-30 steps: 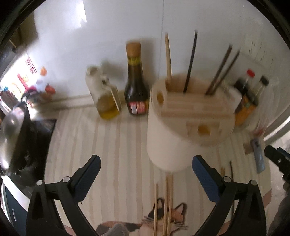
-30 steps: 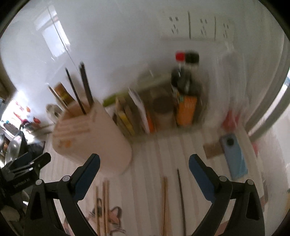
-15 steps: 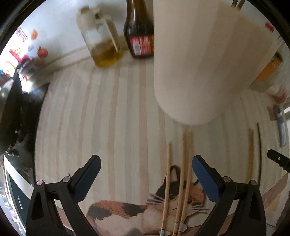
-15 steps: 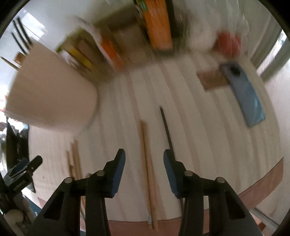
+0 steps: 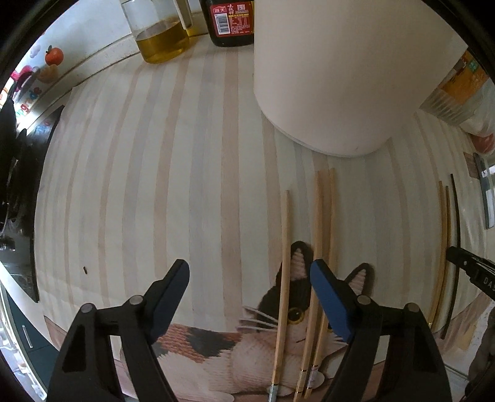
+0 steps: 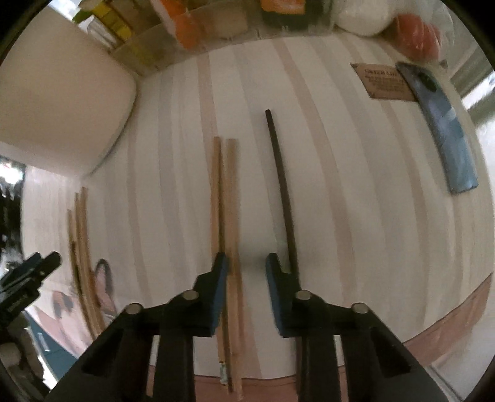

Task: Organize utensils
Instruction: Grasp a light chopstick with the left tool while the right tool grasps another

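The left gripper (image 5: 249, 278) points straight down at the striped mat (image 5: 185, 154), its jaws closing but still well apart. One pale wooden chopstick (image 5: 283, 278) lies in the gap near the right-hand pad, and the pads do not press on it. Just beside it, under and past that pad, lies a pair of wooden chopsticks (image 5: 321, 222). All three run away from the camera toward the cream utensil holder (image 5: 334, 77), which stands upright on the mat a little beyond their tips.

The right gripper (image 6: 246, 266) also points straight down, its jaws closing and now narrow. One chopstick of a second wooden pair (image 6: 230, 201) lies between the pads, and its mate passes under the left-hand pad. Whether the pads already touch the wood cannot be told. A dark chopstick (image 6: 280, 176) lies just outside the right-hand pad, roughly parallel.

The mat has pale beige and white stripes and a calico cat picture (image 5: 278, 324) at its near edge. Behind the holder stand an oil jar (image 5: 161, 31) and a dark sauce bottle (image 5: 230, 21) against the white wall. In the right wrist view a blue phone (image 6: 442, 123) and a small brown card (image 6: 383, 82) lie well to the right, and packets and jars line the back edge.
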A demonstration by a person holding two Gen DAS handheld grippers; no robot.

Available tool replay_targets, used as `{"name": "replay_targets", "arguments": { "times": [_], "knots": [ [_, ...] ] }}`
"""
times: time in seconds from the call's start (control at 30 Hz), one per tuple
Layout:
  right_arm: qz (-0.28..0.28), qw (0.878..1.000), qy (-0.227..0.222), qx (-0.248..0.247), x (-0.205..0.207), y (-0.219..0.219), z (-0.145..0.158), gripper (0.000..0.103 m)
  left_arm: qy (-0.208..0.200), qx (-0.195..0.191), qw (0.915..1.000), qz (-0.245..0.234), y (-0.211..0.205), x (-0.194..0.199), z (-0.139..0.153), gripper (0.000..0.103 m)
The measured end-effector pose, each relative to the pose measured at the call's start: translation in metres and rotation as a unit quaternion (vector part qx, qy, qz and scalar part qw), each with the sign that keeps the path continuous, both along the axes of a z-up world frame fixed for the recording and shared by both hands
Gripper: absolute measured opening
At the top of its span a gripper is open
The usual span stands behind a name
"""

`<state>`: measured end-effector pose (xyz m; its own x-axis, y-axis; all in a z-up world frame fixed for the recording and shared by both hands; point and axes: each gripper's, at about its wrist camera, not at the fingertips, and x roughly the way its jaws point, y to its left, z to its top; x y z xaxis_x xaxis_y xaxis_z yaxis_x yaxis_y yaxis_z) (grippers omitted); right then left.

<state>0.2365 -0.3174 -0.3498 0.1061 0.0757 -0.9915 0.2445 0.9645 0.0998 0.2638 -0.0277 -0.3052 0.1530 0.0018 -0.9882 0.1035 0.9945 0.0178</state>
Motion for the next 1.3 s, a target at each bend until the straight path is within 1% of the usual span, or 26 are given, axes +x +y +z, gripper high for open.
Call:
{"name": "replay_targets", "arguments": {
  "times": [0.03,0.1,0.17,0.23,0.27,0.3,0.37,0.4,0.43,0.47,0.5,0.53,0.6,0.63,0.77,0.93,1.13,1.2,1.3],
  "knots": [
    [0.006,1.000,-0.002,-0.006,-0.001,0.003,0.000,0.021,0.000,0.001,1.0000,-0.001,-0.001,-0.001,0.000,0.079],
    [0.008,1.000,-0.003,-0.010,-0.005,0.006,-0.002,0.006,-0.002,0.004,1.0000,-0.003,-0.002,-0.002,-0.001,0.079],
    [0.006,1.000,0.001,-0.023,-0.008,0.009,0.000,0.007,-0.004,0.004,1.0000,-0.008,-0.004,-0.002,-0.004,0.079],
    [0.005,1.000,0.005,-0.019,-0.011,0.009,0.000,0.007,-0.002,0.004,0.9999,-0.010,-0.005,-0.004,-0.007,0.079],
    [0.007,1.000,0.008,-0.019,-0.009,0.011,0.003,0.007,-0.001,0.002,0.9999,-0.010,-0.006,-0.006,-0.010,0.077],
    [0.010,1.000,0.012,-0.019,-0.009,0.012,0.002,0.007,0.000,0.001,0.9999,-0.010,-0.007,-0.007,-0.011,0.072],
    [0.015,1.000,0.018,-0.019,-0.007,0.011,0.001,0.007,0.004,0.003,0.9999,-0.012,-0.008,-0.007,-0.015,0.071],
    [0.017,0.999,0.021,-0.018,-0.007,0.009,0.000,0.007,0.004,0.003,0.9999,-0.014,-0.009,-0.006,-0.016,0.068],
    [0.018,0.999,0.025,-0.018,-0.006,0.009,-0.001,0.007,0.004,0.004,0.9999,-0.016,-0.011,-0.006,-0.017,0.062],
    [0.020,0.999,0.027,-0.020,-0.004,0.010,-0.002,0.007,0.005,0.007,0.9998,-0.018,-0.012,-0.005,-0.020,0.059],
    [0.023,0.999,0.029,-0.022,-0.001,0.012,-0.003,0.007,0.008,0.009,0.9997,-0.021,-0.014,-0.004,-0.023,0.048],
    [0.024,0.999,0.030,-0.024,0.000,0.011,-0.004,0.007,0.010,0.009,0.9996,-0.023,-0.015,-0.004,-0.026,0.031],
    [0.024,0.999,0.030,-0.024,0.004,0.015,-0.007,0.007,0.012,0.000,0.9996,-0.024,-0.018,-0.003,-0.031,0.015],
    [0.024,0.999,0.029,-0.023,0.006,0.015,-0.007,0.007,0.011,-0.003,0.9997,-0.024,-0.018,-0.003,-0.032,0.010],
    [0.026,0.999,0.036,-0.010,0.005,0.013,-0.009,0.007,0.015,-0.005,0.9996,-0.025,-0.016,-0.003,-0.033,0.007],
    [0.046,0.997,0.056,-0.015,-0.010,0.005,-0.005,0.007,0.019,-0.011,0.9997,-0.013,-0.006,-0.004,-0.029,0.007],
    [0.047,0.996,0.067,-0.022,-0.006,0.006,-0.005,0.007,0.018,-0.012,0.9997,-0.011,0.000,-0.001,-0.030,0.007],
    [0.046,0.996,0.069,-0.024,-0.004,0.006,-0.004,0.008,0.017,-0.013,0.9997,-0.009,0.000,-0.002,-0.030,0.007],
    [0.034,0.997,0.057,-0.034,0.004,0.007,-0.004,0.008,0.016,-0.012,0.9997,-0.010,0.001,-0.007,-0.027,0.007]
  ]
}}
